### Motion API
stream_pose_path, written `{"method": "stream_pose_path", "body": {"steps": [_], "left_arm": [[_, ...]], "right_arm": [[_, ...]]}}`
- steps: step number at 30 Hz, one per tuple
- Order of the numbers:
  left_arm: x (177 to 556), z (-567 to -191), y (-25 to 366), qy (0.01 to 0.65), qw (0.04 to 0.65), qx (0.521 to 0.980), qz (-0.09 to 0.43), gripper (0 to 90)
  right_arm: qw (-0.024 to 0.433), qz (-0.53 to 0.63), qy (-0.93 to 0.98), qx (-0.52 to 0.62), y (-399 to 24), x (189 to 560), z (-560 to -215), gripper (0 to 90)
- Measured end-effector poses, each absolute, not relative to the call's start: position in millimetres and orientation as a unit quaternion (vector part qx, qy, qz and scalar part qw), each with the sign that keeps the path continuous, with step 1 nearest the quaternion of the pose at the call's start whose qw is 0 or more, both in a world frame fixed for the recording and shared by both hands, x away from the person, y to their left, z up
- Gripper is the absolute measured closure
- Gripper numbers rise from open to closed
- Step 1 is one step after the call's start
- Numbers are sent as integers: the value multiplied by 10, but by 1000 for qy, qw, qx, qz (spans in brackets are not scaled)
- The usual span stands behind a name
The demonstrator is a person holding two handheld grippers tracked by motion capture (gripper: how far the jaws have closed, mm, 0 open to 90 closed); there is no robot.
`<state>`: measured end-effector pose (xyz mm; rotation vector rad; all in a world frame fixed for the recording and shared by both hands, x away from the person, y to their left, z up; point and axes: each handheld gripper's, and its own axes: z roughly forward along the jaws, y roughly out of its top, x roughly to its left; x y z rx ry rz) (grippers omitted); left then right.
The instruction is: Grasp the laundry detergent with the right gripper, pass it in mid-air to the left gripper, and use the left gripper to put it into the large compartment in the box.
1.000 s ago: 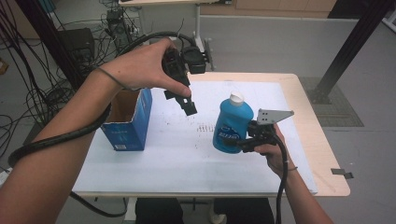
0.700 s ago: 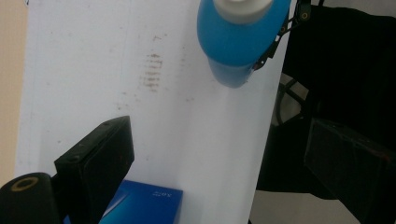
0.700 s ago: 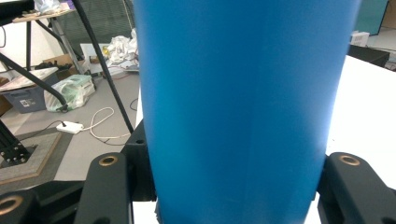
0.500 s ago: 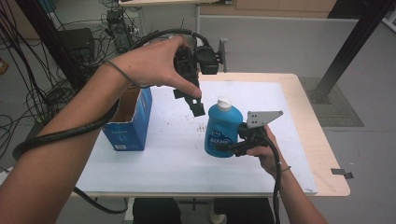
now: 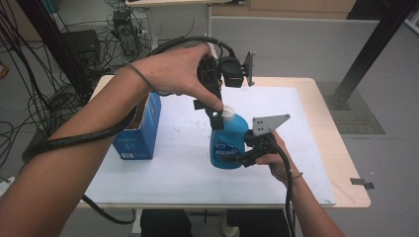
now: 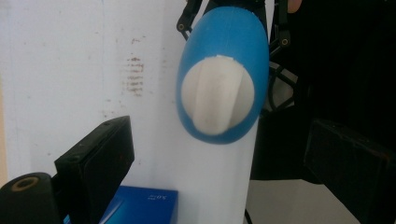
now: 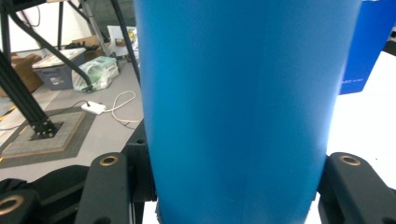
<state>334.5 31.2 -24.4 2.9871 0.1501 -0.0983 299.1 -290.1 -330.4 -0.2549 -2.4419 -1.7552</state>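
A blue bottle (image 5: 228,140) with a white cap (image 5: 228,112) stands upright near the middle of the white table top (image 5: 301,113). My right gripper (image 5: 244,155) is shut on the bottle's lower body from the right; the blue wall (image 7: 233,107) sits between its jaws. My left gripper (image 5: 210,113) points down over the bottle's top and stands open. In the left gripper view the cap (image 6: 217,95) lies between and beyond the jaws of the left gripper (image 6: 224,156), which do not touch it.
An open blue carton (image 5: 138,131) stands on the left part of the table, its corner (image 6: 140,205) also in the left gripper view. Cables, black frame posts and boxes crowd the floor at the left and behind.
My right gripper has carried the bottle leftward and a little nearer. My left gripper has moved right and now hangs over the cap.
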Motion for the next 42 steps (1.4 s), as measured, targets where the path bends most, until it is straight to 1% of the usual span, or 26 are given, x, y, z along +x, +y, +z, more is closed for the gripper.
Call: {"method": "stream_pose_path", "body": {"steps": [24,42], "left_arm": [[3340,-267,247,45,68,996,-30,89],[3338,-247,284,47,74,996,-28,89]], "right_arm": [[64,-583,-804,-94,-2936,3000,-3310,421],[63,-584,-804,-95,-2950,2998,-3296,421]]}}
